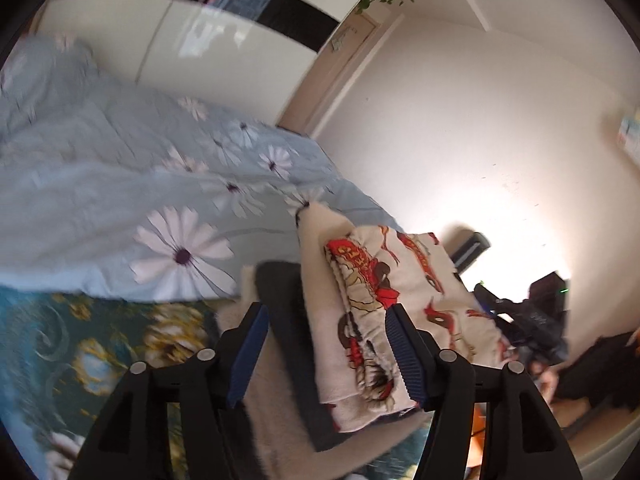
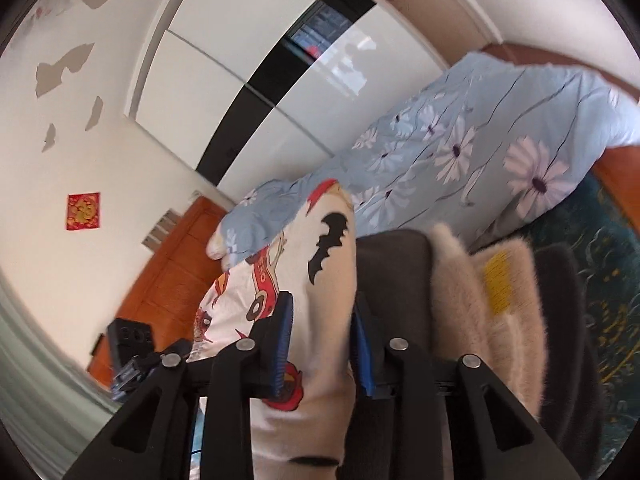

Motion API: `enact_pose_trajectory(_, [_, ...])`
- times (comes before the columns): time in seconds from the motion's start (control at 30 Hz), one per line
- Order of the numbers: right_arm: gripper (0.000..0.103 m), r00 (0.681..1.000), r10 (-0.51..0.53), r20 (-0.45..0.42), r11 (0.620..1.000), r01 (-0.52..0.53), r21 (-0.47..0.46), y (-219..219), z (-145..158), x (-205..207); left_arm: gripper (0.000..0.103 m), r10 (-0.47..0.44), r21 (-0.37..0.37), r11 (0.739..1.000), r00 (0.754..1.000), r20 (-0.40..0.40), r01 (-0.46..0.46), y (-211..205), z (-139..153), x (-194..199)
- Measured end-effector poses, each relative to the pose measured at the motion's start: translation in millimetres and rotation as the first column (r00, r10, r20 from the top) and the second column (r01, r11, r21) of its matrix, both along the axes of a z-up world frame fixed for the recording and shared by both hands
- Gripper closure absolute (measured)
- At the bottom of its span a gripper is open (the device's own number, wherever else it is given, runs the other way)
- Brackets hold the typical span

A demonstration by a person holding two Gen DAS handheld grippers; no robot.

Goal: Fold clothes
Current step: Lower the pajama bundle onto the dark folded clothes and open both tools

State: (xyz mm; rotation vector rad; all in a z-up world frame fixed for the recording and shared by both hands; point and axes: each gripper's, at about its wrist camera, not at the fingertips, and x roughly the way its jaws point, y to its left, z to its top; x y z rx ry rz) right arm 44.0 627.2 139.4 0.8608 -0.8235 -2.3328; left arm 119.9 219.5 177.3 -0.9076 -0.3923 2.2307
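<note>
**Folded cartoon-print garment lies on a stack of clothes at the near edge of the bed**

In the left wrist view, a teal bedspread (image 1: 80, 344) with a gold and white floral swirl fills the near left. Beyond it lies a pale blue quilt (image 1: 120, 184), soft and creased, printed with large white daisies. The left gripper (image 1: 326, 320) has its two black fingers with ribbed blue pads spread wide. Its left pad (image 1: 248, 356) hangs over a dark grey folded garment (image 1: 288, 312); its right pad touches or just overlaps the gathered edge of the cartoon-print garment (image 1: 400, 280). Nothing is pinched. This cream garment, folded into a thick rectangle with red and brown figures, rests on the dark grey one. Under both shows a fuzzy cream garment (image 1: 276, 408). To the right stands a plain white wall (image 1: 460, 120), with dark, blurred objects low against it.

In the right wrist view, a white wall carries one red and gold square decoration (image 2: 83, 211) and several peeled patches. A glossy white wardrobe (image 2: 240, 92) with one black stripe stands further back. The right gripper (image 2: 322, 310) straddles the cartoon-print garment (image 2: 316, 300), here showing one black bat shape; its pads are part-open on either side of the fabric, and whether they press on it cannot be told. To the right sit the dark grey garment (image 2: 396, 280) and the fuzzy cream garment (image 2: 460, 300) with one yellow label (image 2: 498, 280), then the daisy quilt (image 2: 500, 140).
</note>
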Motion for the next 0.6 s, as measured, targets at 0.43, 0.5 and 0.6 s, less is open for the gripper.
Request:
enact_pose_trajectory(0.43, [0.06,0.986,-0.014,-0.165,0.905,0.083,0.417,-73.6,29.9,55.0,0.037,-0.129,-0.2,0.974,0.986,-0.102,0.106,59.0,-11.3,34.8])
enact_pose_trajectory(0.5, [0.059,0.986,-0.024,-0.164,0.887,0.097,0.451,-77.4,24.2,56.0,0.037,-0.125,-0.195,0.975,0.987,-0.1,0.103,58.7,-14.9,36.8])
enact_pose_trajectory(0.6, [0.059,0.985,-0.032,-0.172,0.89,0.107,0.444,-77.9,24.3,59.0,0.037,-0.119,-0.206,0.974,0.985,-0.124,0.092,53.8,-14.6,44.9])
